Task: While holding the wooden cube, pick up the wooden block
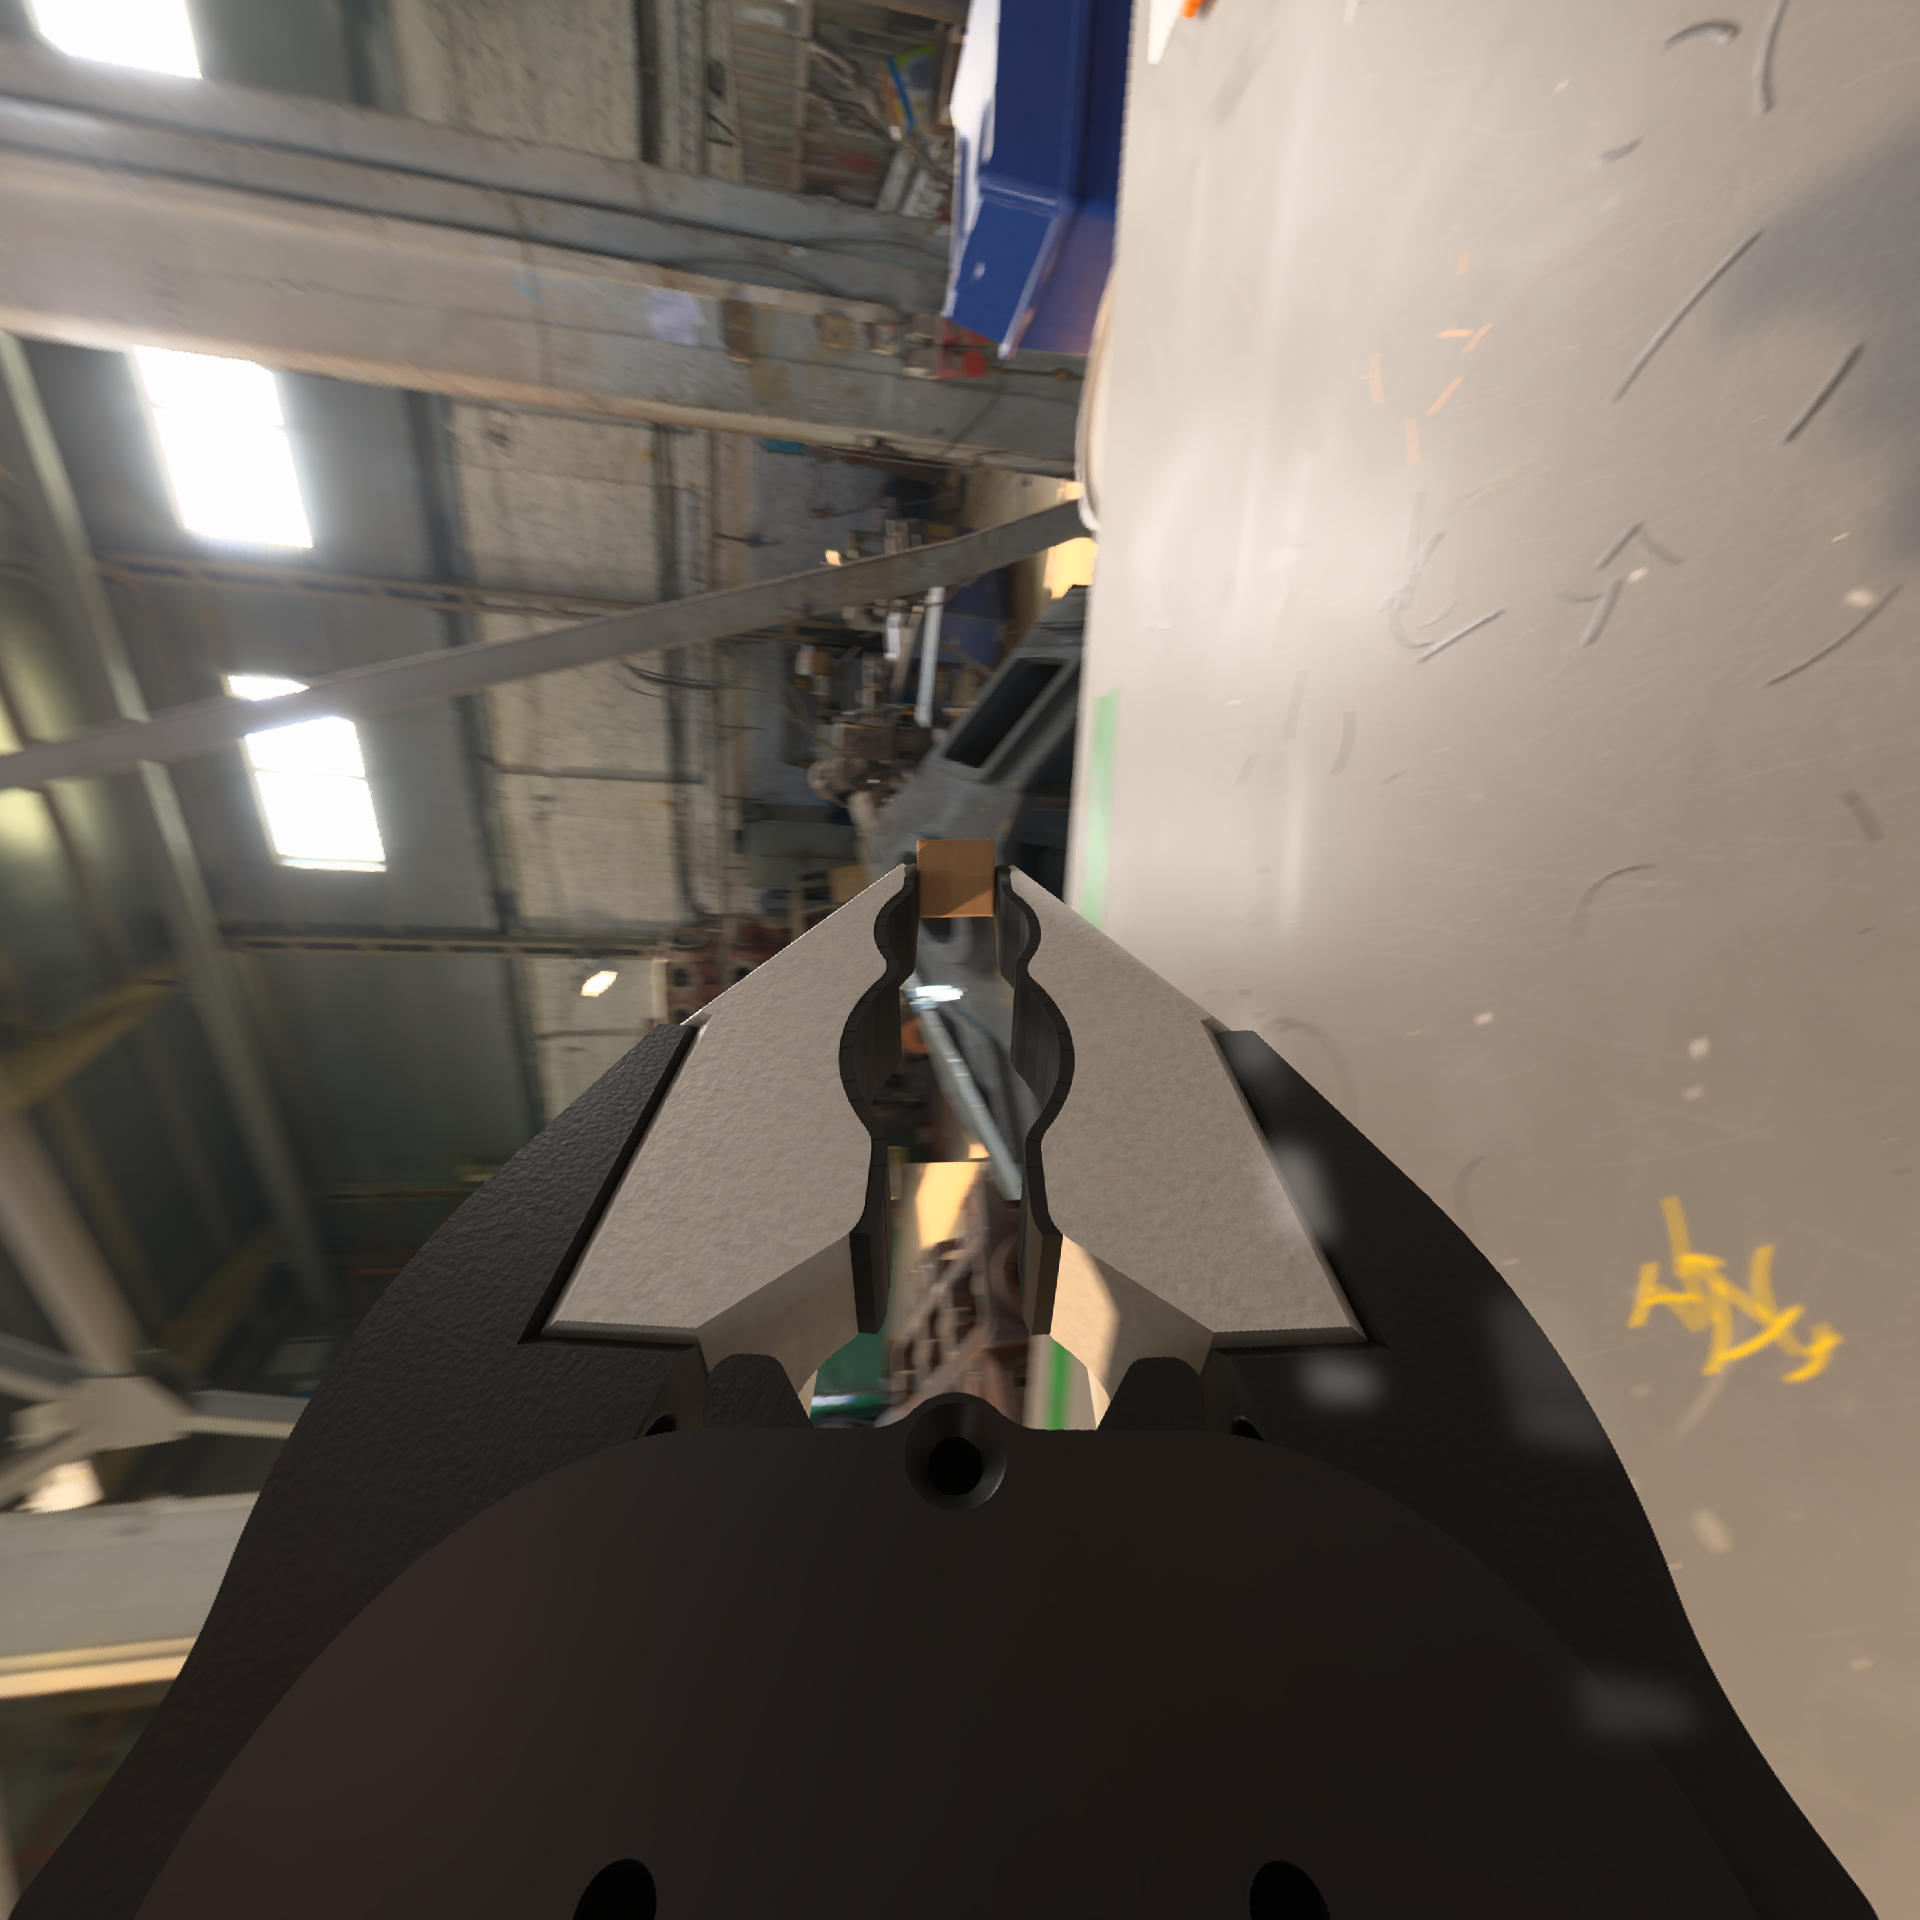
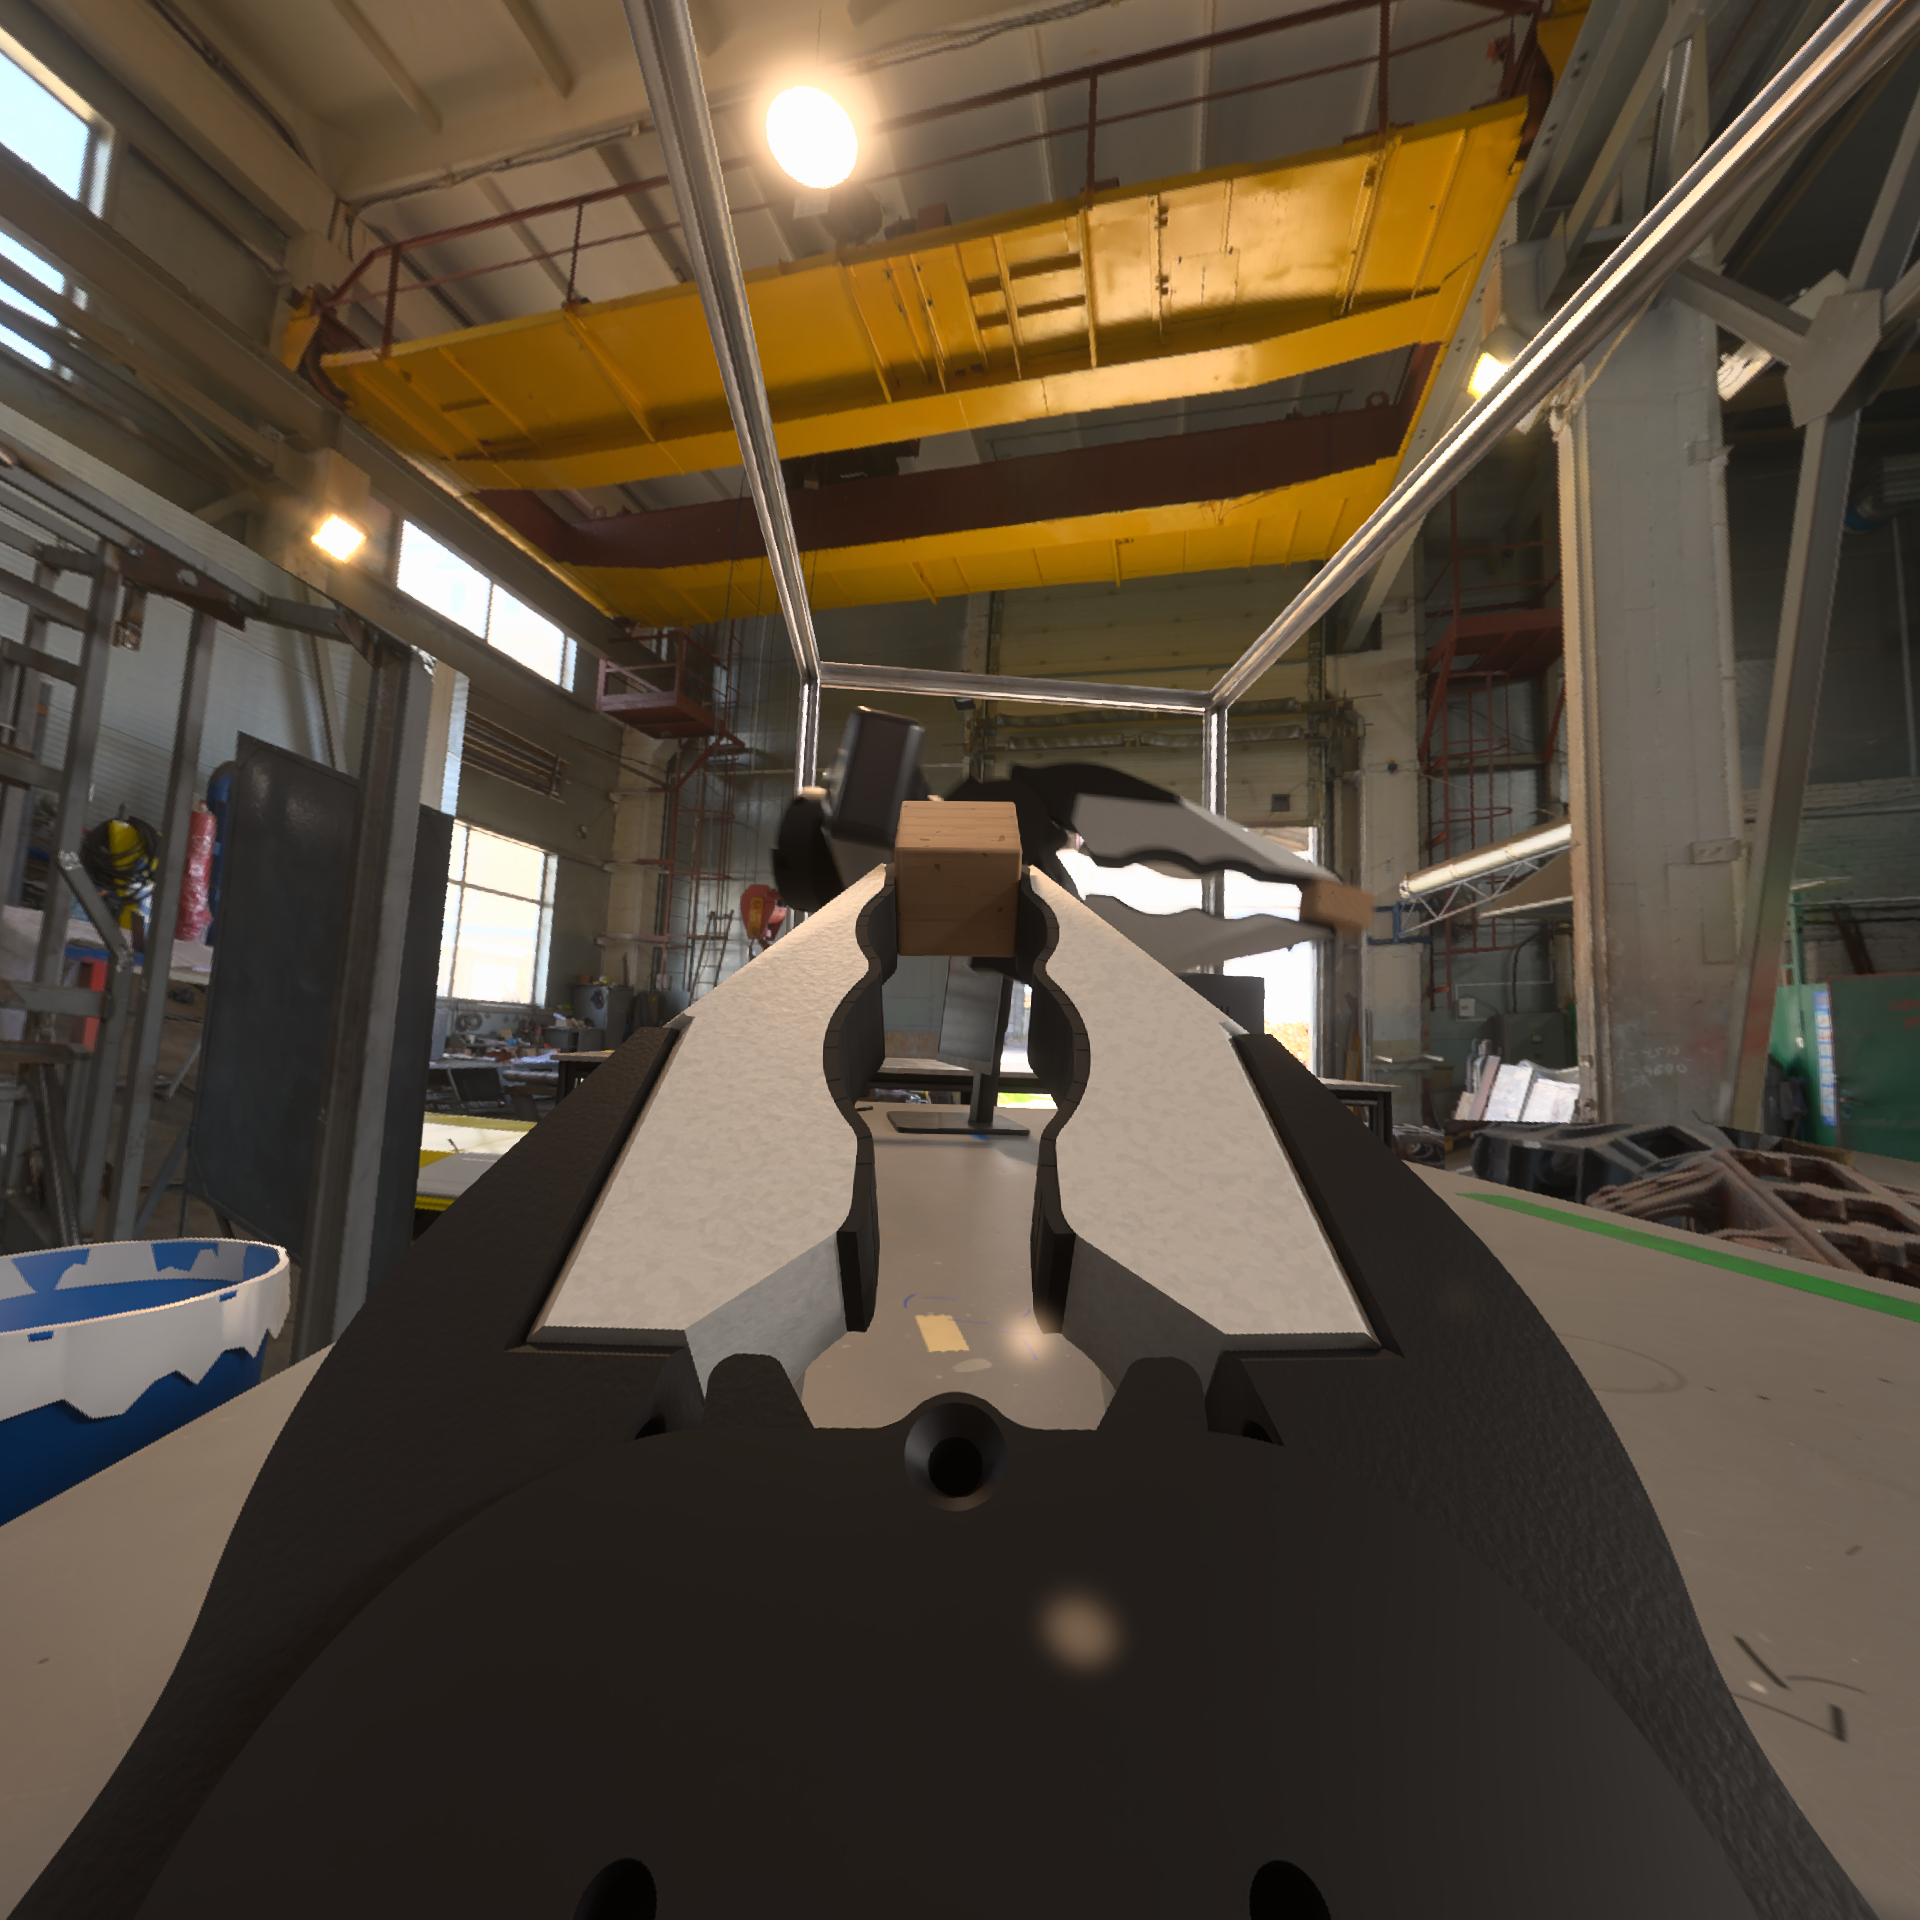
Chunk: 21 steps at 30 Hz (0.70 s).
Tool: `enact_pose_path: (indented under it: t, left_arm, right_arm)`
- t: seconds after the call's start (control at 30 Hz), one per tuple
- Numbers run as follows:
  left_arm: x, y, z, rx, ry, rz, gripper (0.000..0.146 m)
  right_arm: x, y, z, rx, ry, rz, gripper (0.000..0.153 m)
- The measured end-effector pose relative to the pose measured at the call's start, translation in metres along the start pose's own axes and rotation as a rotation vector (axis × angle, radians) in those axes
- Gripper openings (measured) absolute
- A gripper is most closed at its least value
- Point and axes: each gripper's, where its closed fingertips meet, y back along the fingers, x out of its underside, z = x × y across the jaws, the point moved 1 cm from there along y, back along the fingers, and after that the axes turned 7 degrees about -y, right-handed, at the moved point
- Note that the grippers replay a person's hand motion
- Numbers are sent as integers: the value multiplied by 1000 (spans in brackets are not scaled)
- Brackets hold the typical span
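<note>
Your right tool [image 2: 957, 883] is clamped on the wooden cube [image 2: 957, 878], which sits squarely between its two fingertips, raised clear of the desk [image 2: 1558, 1403] that stretches out below and ahead of the tool. The cube's light top face and darker front face both show, and it fills the gap at the tips.

Your left tool [image 1: 957, 881] grips the wooden block [image 1: 957, 879] at the very end of its fingers; only a small brown end face shows between the tips. From this tool the desk [image 1: 1507, 727] runs as a grey, scratched wall along its right side, so the tool is rolled on its side, with the block held off the surface.

From your right tool, the left tool [image 2: 1325, 902] appears just beyond and to the right of the cube, pointing rightward with the block [image 2: 1338, 906] pinched at its tip. A blue and white bucket [image 2: 135, 1340] stands low to the left of the right tool.
</note>
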Motion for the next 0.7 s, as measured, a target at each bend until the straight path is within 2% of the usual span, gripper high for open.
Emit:
enact_pose_path:
  t: [0.1,0.2,0.53,0.7]
  left_arm:
    - [-6,20,20,-59,-107,19,14]
    - [-6,29,24,-47,-104,28,14]
    - [12,39,21,35,94,64,14]
    - [33,26,-8,249,277,123,14]
  right_arm:
    - [4,-1,-2,20,8,27,21]
    - [9,-2,-3,33,22,57,21]
    - [17,-4,-7,67,37,104,21]
    - [19,-4,-6,59,33,118,21]
